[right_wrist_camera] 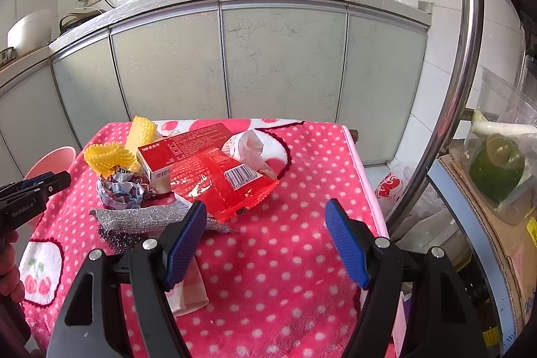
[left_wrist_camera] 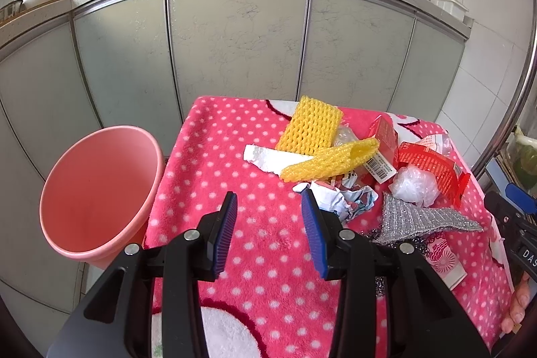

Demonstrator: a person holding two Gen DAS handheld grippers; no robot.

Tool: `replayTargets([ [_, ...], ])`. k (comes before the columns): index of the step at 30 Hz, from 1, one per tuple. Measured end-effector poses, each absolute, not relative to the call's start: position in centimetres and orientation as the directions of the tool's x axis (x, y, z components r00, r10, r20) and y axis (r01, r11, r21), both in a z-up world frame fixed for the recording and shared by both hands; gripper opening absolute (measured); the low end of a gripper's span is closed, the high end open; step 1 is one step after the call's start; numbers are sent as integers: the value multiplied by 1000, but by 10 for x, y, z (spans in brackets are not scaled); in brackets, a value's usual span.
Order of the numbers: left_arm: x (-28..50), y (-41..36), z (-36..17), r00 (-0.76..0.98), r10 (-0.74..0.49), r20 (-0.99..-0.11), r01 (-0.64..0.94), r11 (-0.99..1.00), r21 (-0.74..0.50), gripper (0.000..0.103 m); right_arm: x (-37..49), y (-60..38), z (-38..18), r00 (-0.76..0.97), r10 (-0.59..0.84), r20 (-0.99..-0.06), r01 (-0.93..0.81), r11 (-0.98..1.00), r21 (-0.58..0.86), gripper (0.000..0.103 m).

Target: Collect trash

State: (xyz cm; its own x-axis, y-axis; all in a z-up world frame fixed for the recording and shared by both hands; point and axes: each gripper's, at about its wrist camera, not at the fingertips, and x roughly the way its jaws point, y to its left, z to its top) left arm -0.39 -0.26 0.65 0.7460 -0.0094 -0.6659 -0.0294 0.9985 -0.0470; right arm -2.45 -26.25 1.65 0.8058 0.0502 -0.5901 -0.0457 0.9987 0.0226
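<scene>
- The left claw (left_wrist_camera: pixel 268 220) hovers over the pink polka-dot fleece cloth (left_wrist_camera: pixel 214 156) that covers the table, its blue ribbed pads apart and holding nothing.
- Just ahead of its right pad lies a crumpled paper ball (left_wrist_camera: pixel 342 200), white with printed patches, close to the pad's tip; contact cannot be told.
- To the right of that claw, a flat silver mesh scouring cloth (left_wrist_camera: pixel 426 217) lies on the fleece, with a small pink printed packet (left_wrist_camera: pixel 446 260) nearer the camera.
- Beyond the paper ball sit two yellow foam fruit nets (left_wrist_camera: pixel 312 130), one flat and one rolled into a tube, over a white foam scrap (left_wrist_camera: pixel 261 156).
- Further right are a scrunched clear plastic bag (left_wrist_camera: pixel 416 183) and red wrappers.
- Left of the left claw and off the table's edge stands a round, smooth pink plastic bin (left_wrist_camera: pixel 97 190), its mouth open to the camera.
- The right claw (right_wrist_camera: pixel 265 237) also hangs above the fleece with its blue pads spread wide and empty.
- The silver cloth touches or passes behind its left pad; just ahead lies a glossy red sachet (right_wrist_camera: pixel 218 183) with a barcode.
- Behind the sachet, a red carton (right_wrist_camera: pixel 184 146) leans on the pile, with a crinkled clear wrapper (right_wrist_camera: pixel 248 146) to its right.
</scene>
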Motion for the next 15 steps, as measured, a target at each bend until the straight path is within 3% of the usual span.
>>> replayTargets([
  [15,-3,-2,2,741,-19,-671,-30,998,-61,40,-25,-261,15,807,51,-588,-50,999,17,72],
])
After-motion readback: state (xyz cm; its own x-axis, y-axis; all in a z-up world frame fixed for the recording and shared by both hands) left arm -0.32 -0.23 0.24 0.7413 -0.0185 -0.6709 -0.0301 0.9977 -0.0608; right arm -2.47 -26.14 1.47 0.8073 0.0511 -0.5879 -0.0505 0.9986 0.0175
